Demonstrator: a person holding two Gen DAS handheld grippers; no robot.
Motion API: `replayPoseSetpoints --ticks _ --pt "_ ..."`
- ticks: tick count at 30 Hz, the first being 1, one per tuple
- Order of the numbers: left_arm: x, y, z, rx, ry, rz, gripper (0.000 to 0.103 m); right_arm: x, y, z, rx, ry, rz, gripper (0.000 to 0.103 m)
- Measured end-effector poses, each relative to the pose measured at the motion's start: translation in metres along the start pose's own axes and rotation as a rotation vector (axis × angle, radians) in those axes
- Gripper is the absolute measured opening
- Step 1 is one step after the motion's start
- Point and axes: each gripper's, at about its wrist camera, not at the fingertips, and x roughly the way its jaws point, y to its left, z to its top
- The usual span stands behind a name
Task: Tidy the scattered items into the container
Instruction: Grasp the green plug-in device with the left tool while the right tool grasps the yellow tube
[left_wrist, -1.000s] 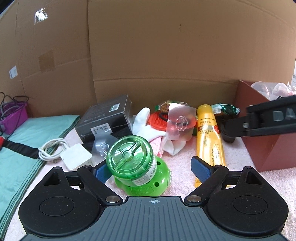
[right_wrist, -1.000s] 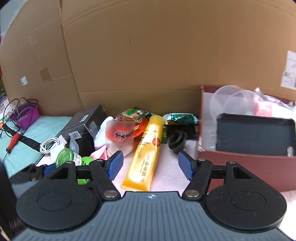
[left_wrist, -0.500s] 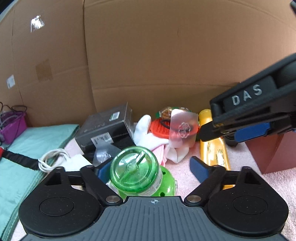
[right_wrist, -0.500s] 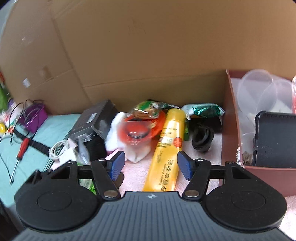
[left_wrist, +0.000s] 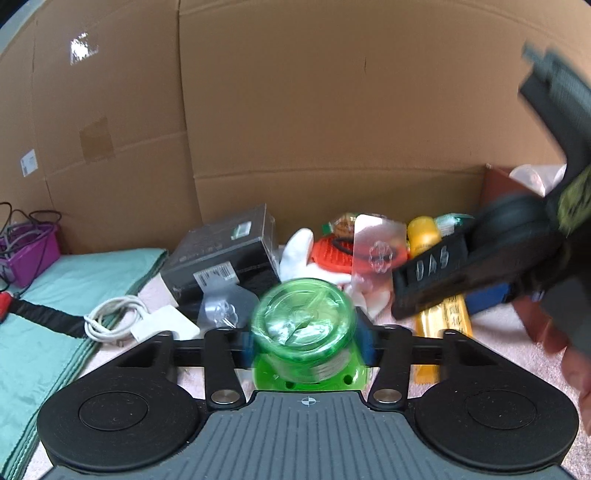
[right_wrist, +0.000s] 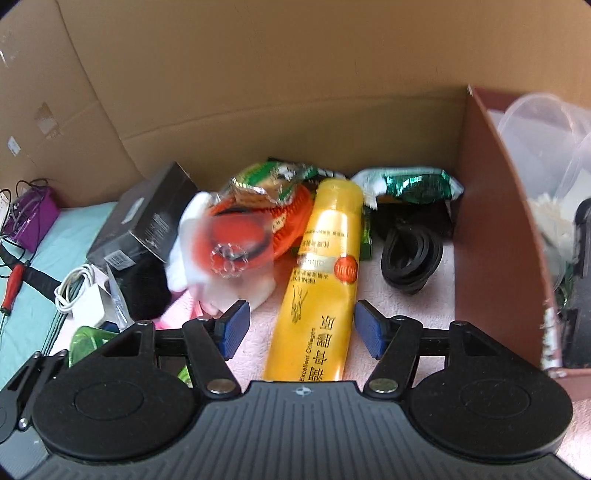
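Left gripper (left_wrist: 303, 341): jaws closing on the green plastic jar (left_wrist: 303, 326), low centre of the left wrist view. Blue pads sit against both sides of the jar, which is blurred; grip looks made or nearly made. Jar rests on its bright green base, not yet carried off.

Right gripper (right_wrist: 302, 330): jaws apart, nothing clamped. The yellow tube (right_wrist: 320, 280) lies lengthwise between them, centre of the right wrist view, pads clear of it on both sides. Likely the next pick.

Container: brown box (right_wrist: 495, 236), right edge of the right wrist view. Already holds clear plastic tubs (right_wrist: 543, 125) and a dark flat item, so some tidying appears done.

Left on the pink surface (right_wrist: 410, 306), centre and left of frame:
- black carton (right_wrist: 147, 221)
- white glove (right_wrist: 188, 236) with orange mesh piece (right_wrist: 291, 218)
- translucent hook card (left_wrist: 376, 251), blurred
- 2 snack packets, one green foil (right_wrist: 413, 184)
- black rubber rings (right_wrist: 412, 254)
- white charger and cable (left_wrist: 122, 321)

Judgement: early to middle stage; most of the pile remains outside the box.
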Motion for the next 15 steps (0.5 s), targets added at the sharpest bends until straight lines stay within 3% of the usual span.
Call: replayPoseSetpoints --ticks 5,7,15 --pt "-0.003 0.005 -0.002 -0.022 0.005 -0.003 0.048 0.007 0.0 -0.007 -0.006 0.004 -0.01 0.065" --pt "-0.004 0.007 -0.001 -0.031 0.009 0.003 0.048 0.008 0.004 -0.007 -0.03 -0.002 -0.041 0.055" --pt "-0.011 0.013 0.0 -0.046 0.008 0.014 0.048 0.004 0.013 -0.019 -0.077 -0.034 -0.068 0.053"
